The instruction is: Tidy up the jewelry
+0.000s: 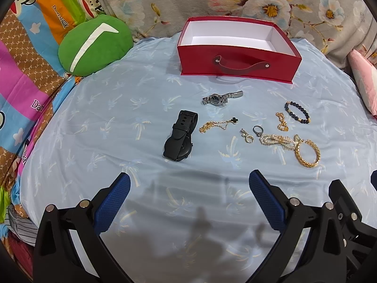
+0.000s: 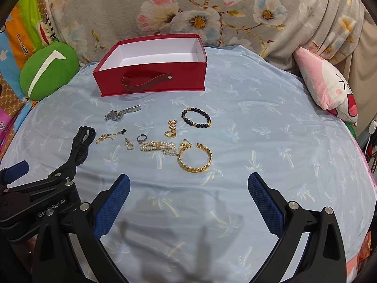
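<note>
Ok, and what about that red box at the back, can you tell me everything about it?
The red box looks like stiff card, red outside and plain white inside. It is open on top with no lid in view, and nothing shows inside it. A dark red strap handle is fixed to its front wall by two metal studs. It sits flat on the light blue sheet at the far end, beyond the silver watch. Nothing touches it but the sheet.

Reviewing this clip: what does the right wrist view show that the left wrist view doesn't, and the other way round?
Only the right wrist view shows the whole pink cartoon pillow and the left gripper's body from the side.

Only the left wrist view shows the black smartwatch unobstructed and the wide stretch of colourful monkey-print fabric.

Both show the empty red box, silver watch, black bead bracelet, pearl bracelet, gold bangle, green cushion, and both grippers open, the left gripper and right gripper.
</note>
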Demonstrator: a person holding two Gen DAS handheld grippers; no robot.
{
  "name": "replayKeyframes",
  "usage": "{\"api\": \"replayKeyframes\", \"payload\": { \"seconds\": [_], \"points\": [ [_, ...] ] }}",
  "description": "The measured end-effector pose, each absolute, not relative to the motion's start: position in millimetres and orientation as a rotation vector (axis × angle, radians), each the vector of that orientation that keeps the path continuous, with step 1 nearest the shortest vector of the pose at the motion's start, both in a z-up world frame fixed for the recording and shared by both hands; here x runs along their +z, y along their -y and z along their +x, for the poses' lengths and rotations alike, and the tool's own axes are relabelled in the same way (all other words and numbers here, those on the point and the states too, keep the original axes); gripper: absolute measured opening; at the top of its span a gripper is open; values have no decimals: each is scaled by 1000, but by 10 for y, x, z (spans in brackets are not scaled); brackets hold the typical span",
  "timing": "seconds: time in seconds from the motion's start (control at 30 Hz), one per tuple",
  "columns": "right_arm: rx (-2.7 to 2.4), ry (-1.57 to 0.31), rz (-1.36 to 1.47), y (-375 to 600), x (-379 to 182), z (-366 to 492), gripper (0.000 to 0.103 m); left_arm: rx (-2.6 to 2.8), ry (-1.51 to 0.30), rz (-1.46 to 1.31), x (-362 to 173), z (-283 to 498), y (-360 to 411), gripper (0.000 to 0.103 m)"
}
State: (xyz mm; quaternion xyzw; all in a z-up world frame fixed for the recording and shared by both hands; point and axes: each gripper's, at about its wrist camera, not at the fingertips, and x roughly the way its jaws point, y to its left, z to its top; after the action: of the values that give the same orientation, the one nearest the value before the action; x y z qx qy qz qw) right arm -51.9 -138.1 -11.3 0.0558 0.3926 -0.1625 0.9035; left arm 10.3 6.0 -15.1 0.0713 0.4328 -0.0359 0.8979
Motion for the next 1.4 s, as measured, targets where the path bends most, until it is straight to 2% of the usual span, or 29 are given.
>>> {"api": "replayKeyframes", "payload": {
  "seconds": [1.4],
  "points": [
    [-335, -815, 117, 1390, -105, -517, 98, -73, -903, 144, -161, 94, -113, 98]
  ]
}}
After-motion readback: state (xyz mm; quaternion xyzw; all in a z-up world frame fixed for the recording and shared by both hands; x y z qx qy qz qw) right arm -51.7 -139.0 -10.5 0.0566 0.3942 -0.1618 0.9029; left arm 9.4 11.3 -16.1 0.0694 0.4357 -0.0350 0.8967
